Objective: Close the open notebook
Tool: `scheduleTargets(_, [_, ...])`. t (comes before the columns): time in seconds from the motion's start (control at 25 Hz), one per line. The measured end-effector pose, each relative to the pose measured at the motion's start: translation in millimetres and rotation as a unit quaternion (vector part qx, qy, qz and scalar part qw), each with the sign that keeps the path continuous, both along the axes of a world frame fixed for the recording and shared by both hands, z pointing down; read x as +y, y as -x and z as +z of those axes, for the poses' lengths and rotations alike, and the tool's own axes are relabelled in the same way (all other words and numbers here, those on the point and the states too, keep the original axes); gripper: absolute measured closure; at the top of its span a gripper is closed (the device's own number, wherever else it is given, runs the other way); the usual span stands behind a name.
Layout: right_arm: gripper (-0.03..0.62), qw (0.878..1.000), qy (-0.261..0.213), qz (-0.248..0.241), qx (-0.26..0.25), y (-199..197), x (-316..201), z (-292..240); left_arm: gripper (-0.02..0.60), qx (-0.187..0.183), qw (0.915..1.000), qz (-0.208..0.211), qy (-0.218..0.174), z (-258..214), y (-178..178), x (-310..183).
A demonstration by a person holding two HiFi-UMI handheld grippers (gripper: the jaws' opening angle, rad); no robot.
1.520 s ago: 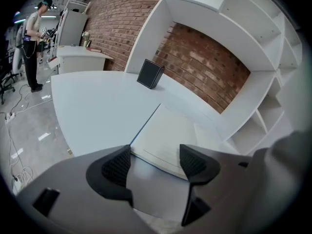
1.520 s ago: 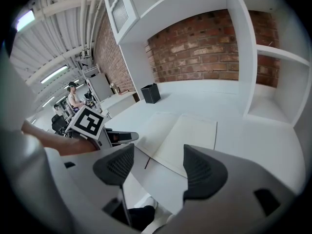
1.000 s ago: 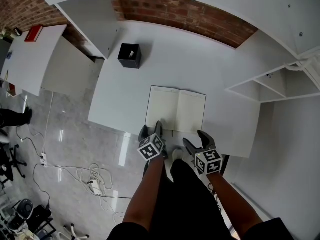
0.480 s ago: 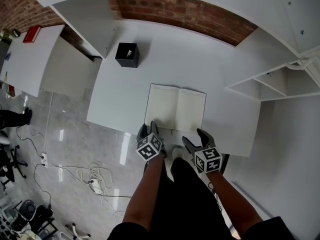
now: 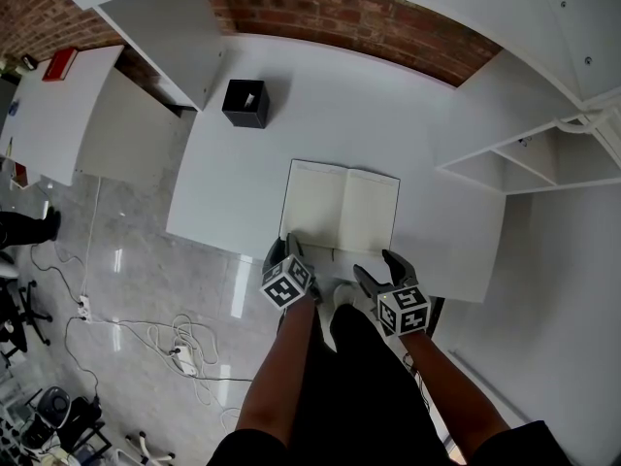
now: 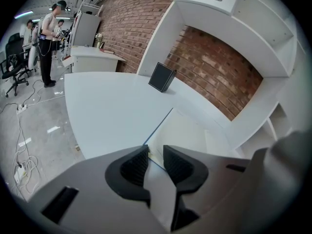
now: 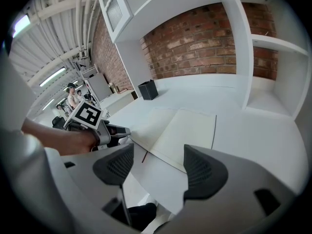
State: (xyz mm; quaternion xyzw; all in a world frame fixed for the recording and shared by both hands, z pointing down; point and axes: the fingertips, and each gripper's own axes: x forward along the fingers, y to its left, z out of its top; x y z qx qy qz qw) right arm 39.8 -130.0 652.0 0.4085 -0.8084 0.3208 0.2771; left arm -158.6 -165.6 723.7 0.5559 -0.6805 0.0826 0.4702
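Note:
The open notebook (image 5: 342, 207) lies flat near the white table's (image 5: 291, 134) front edge, showing blank cream pages. My left gripper (image 5: 288, 245) is at its near left corner; in the left gripper view the jaws (image 6: 155, 156) are closing, a narrow gap still between them, with the corner of the notebook's (image 6: 187, 133) left page in that gap. My right gripper (image 5: 380, 266) hovers open just off the front edge, right of the spine, holding nothing. The right gripper view shows the notebook (image 7: 185, 130), a red ribbon (image 7: 145, 156) at its near edge and the left gripper (image 7: 124, 130) at the corner.
A black box (image 5: 245, 104) stands at the table's back left. A brick wall runs behind the table. White shelving (image 5: 524, 168) rises at the right. Cables (image 5: 179, 343) lie on the floor to the left, and people (image 6: 48, 33) stand far off.
My left gripper has edged forward onto the notebook's near left corner and its jaws have narrowed. The right gripper and the notebook have not moved.

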Motion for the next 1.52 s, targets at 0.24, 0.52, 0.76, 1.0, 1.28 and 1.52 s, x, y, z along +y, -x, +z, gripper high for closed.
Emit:
scheduleTargets(0.24, [0.29, 1.0, 0.001, -0.002, 0.001, 3.0, 4.3, 1.8, 0.485, -0.025, 0.9996, 0.013, 0.007, 1.5, 4.3, 2.0])
scheduleTargets(0.52, [0.29, 1.0, 0.003, -0.008, 0.008, 9.5, 6.9, 8.2, 0.413, -0.078, 0.9938, 0.077, 0.017, 2.9, 3.3, 2.7])
scheduleTargets(0.76, [0.289, 0.998, -0.014, -0.049, 0.043, 20.8, -0.7, 22.3, 0.385, -0.083, 0.9934, 0.07, 0.035, 4.8, 3.9, 1.6])
scheduleTargets(1.0, [0.29, 0.989, -0.04, -0.117, 0.078, 45.2, -12.1, 37.3, 0.382, -0.103, 0.991, 0.079, 0.031, 4.6, 0.1, 1.0])
scheduleTargets(1.28, [0.289, 0.975, -0.075, -0.174, 0.114, 70.2, -21.8, 43.0, 0.45, -0.053, 0.9951, 0.082, 0.019, 4.6, 0.0, 1.5])
scheduleTargets(1.52, [0.284, 0.933, -0.127, -0.281, 0.187, 98.8, -25.5, 60.2, 0.457, -0.017, 0.996, 0.087, 0.005, 2.8, 3.9, 3.5])
